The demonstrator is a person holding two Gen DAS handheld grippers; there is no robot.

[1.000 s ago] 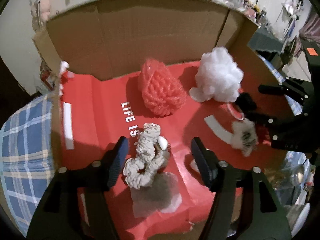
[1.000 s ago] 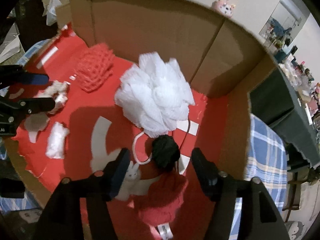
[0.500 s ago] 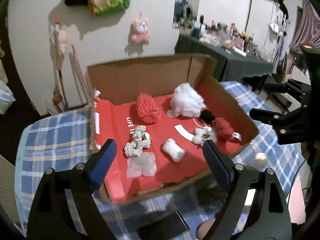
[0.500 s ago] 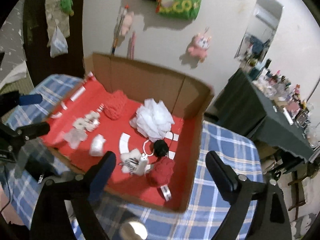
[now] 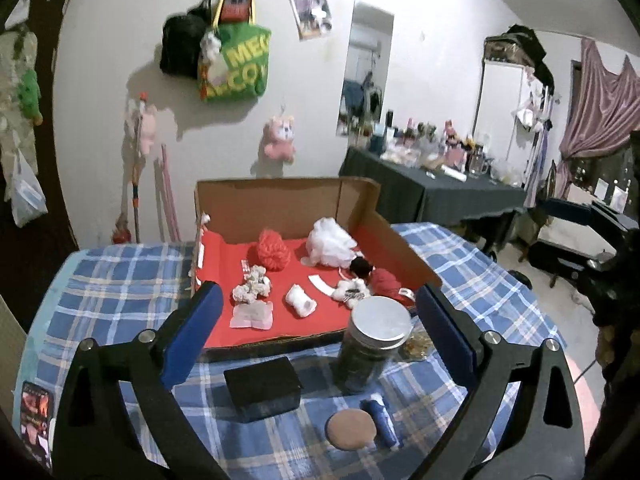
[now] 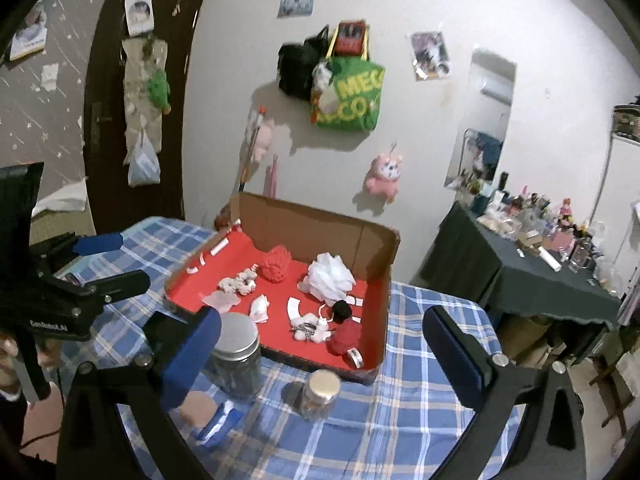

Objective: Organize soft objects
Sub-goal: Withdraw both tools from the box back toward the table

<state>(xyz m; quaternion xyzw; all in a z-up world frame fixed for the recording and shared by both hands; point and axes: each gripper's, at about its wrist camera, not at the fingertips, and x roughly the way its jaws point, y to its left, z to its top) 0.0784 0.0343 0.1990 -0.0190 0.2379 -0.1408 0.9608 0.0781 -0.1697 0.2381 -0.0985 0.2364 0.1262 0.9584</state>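
A cardboard box (image 5: 280, 200) with a red floor stands on the plaid table; it also shows in the right wrist view (image 6: 312, 220). Inside lie a red mesh puff (image 5: 273, 249), a white puff (image 5: 330, 242), a black pompom (image 5: 361, 267), a dark red ball (image 5: 385, 282), a beige scrunchie (image 5: 251, 288), a white roll (image 5: 301, 300) and a small white plush (image 5: 349, 290). My left gripper (image 5: 318, 328) is open and empty, held back above the table's near side. My right gripper (image 6: 320, 344) is open and empty, also back from the box.
In front of the box stand a tall jar with a metal lid (image 5: 372, 344), a black box (image 5: 262, 388), a round tan puff (image 5: 351, 429) and a blue roll (image 5: 382, 420). A small jar (image 6: 320, 394) stands near the right gripper. A dark cluttered table (image 5: 440, 196) is behind.
Both grippers have pulled up and far back from inside the box; the whole box and table now show. Both jaws have opened wider. The soft things lie where they were.
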